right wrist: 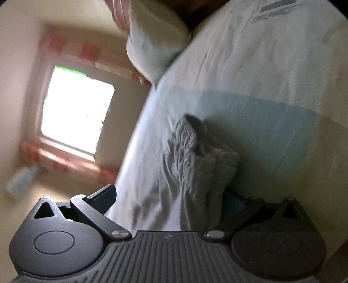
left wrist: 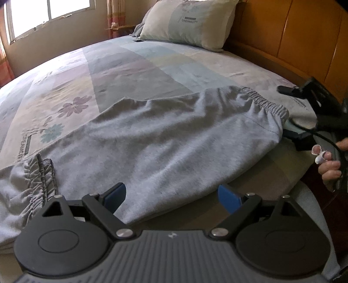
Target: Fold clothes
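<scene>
Grey sweatpants (left wrist: 152, 139) lie flat across the patterned bed sheet (left wrist: 121, 65). Their gathered cuffs (left wrist: 41, 174) are at the left and the elastic waistband (left wrist: 261, 102) at the right. My left gripper (left wrist: 173, 197) is open and hovers over the near edge of the pants, with its blue pads (left wrist: 115, 196) apart above the fabric. At the right, my right gripper (left wrist: 283, 111) is rolled on its side with one finger above and one below the waistband end. In the right wrist view the bunched waistband (right wrist: 195, 156) sits between the wide-open fingers of the right gripper (right wrist: 169, 199), unpinched. That view is blurred.
A pillow (left wrist: 189, 21) leans against the wooden headboard (left wrist: 293, 39) at the far end of the bed. A window (left wrist: 43, 15) and a striped curtain (left wrist: 113, 19) stand behind. A hand (left wrist: 330, 167) with a wrapped finger holds the right gripper's handle beyond the bed's edge.
</scene>
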A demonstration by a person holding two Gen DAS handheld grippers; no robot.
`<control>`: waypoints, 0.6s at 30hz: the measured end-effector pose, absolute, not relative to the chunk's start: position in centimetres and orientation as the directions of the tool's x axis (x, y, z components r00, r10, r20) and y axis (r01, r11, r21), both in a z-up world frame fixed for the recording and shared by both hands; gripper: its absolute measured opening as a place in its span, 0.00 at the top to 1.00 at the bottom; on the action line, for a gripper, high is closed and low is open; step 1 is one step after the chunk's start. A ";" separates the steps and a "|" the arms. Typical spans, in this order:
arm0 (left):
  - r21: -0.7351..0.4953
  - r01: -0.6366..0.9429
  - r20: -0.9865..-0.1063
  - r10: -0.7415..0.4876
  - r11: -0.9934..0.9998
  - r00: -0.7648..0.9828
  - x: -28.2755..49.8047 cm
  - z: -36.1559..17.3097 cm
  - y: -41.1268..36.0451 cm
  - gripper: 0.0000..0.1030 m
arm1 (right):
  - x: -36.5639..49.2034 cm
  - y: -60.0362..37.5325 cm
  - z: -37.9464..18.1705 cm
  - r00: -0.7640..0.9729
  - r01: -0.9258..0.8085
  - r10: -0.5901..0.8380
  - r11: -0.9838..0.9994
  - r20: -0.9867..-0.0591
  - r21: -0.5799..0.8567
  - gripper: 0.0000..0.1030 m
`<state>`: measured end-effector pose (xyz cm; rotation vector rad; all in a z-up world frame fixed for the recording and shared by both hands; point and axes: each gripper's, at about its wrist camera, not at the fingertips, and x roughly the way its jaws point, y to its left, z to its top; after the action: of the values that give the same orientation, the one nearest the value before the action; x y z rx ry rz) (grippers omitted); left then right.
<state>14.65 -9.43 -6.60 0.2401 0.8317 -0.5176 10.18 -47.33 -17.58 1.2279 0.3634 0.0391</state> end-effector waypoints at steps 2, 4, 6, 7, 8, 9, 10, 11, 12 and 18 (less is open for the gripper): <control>0.001 0.522 -0.756 -0.341 0.853 0.559 14.7 -6.7 -9.4 0.11 | 10.0 -47.3 -18.0 0.952 0.141 0.215 0.317 -0.216 0.938 0.00; 0.000 0.524 -0.757 -0.342 0.852 0.556 14.8 -6.7 -9.5 0.11 | 10.5 -47.1 -18.3 0.956 0.106 0.235 0.277 -0.175 0.955 0.00; 0.001 0.529 -0.758 -0.344 0.849 0.554 14.8 -6.7 -9.6 0.11 | 10.8 -47.1 -18.3 0.960 0.066 0.249 0.243 -0.128 0.968 0.00; 0.002 0.531 -0.759 -0.345 0.847 0.553 14.8 -6.7 -9.7 0.11 | 10.9 -47.3 -18.3 0.961 0.042 0.256 0.231 -0.102 0.972 0.00; 0.002 0.533 -0.759 -0.345 0.846 0.552 14.8 -6.7 -9.7 0.11 | 11.1 -47.5 -18.3 0.962 0.019 0.262 0.223 -0.079 0.975 0.00; 0.003 0.535 -0.760 -0.346 0.845 0.551 14.8 -6.7 -9.8 0.11 | 11.2 -47.8 -18.3 0.962 -0.004 0.268 0.215 -0.055 0.977 0.00; 0.004 0.536 -0.761 -0.345 0.844 0.550 14.8 -6.7 -9.9 0.11 | 11.3 -47.9 -18.4 0.961 -0.006 0.272 0.213 -0.053 0.977 0.00; 0.006 0.537 -0.762 -0.344 0.844 0.548 14.8 -6.8 -9.9 0.11 | 11.4 -48.0 -18.6 0.960 0.018 0.270 0.217 -0.078 0.976 0.00; 0.007 0.537 -0.764 -0.343 0.843 0.547 14.8 -6.8 -10.0 0.11 | 11.5 -48.1 -18.7 0.957 0.051 0.267 0.221 -0.111 0.974 0.00; 0.013 0.542 -0.774 -0.335 0.840 0.538 14.9 -7.1 -10.5 0.11 | 11.8 -48.1 -18.5 0.936 0.165 0.268 0.241 -0.229 0.956 0.00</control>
<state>14.92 -10.51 -7.08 0.2652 0.8563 -0.5287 11.76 -48.07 -18.47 1.3352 0.3819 0.0731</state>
